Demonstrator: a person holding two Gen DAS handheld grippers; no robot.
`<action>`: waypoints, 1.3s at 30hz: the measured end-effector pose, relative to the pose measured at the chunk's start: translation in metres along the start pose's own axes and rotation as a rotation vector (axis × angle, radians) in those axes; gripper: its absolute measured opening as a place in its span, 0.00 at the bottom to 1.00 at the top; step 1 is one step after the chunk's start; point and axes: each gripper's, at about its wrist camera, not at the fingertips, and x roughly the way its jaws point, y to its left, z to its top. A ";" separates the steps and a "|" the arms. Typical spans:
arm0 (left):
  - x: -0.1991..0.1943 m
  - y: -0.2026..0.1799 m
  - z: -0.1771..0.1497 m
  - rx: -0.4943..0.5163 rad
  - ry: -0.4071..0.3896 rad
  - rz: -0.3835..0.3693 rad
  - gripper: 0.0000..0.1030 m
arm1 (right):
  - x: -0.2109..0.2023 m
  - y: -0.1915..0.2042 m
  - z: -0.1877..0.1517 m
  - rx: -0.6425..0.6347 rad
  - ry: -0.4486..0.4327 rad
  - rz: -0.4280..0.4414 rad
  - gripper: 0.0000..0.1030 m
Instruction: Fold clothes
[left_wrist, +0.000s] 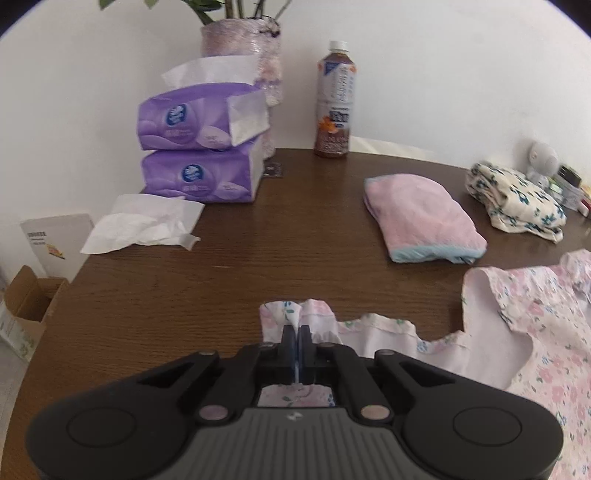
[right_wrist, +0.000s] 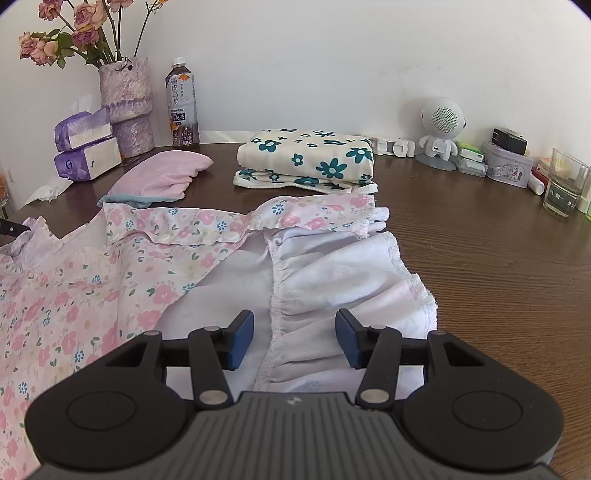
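Evidently, the pink floral cotton garment with a white lining (right_wrist: 110, 280) lay partly spread on the dark brown wooden worktop (right_wrist: 498, 258), while a folded pink cloth with a blue edge (left_wrist: 421, 221) and a folded cream cloth with teal flowers (right_wrist: 310, 155) sat behind it. The left hand-held gripper (left_wrist: 297, 341) was clenched on a bunched edge of the floral garment near the worktop's front; the right hand-held gripper (right_wrist: 295, 341) was released, its blue pads parted over the white gathered lining. The step in hand appeared to be a fold of this garment, and the next move would probably call for the right hand-held gripper to close on the fabric below it so both edges travel together. Only the left wrist view showed the pinch and a crumpled white tissue (left_wrist: 140, 225); only the right wrist view showed the garment's turned-out lining and a clear drinking glass (right_wrist: 565, 188).
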 end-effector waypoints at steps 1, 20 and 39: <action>0.000 0.002 0.001 -0.013 -0.001 0.001 0.01 | 0.000 0.001 0.000 -0.002 0.001 -0.001 0.49; -0.131 0.061 -0.101 -0.242 0.031 -0.147 0.47 | 0.000 0.002 -0.001 -0.012 0.002 0.001 0.52; -0.140 0.023 -0.150 -0.057 -0.045 0.050 0.00 | -0.001 0.003 -0.002 -0.012 0.001 -0.011 0.53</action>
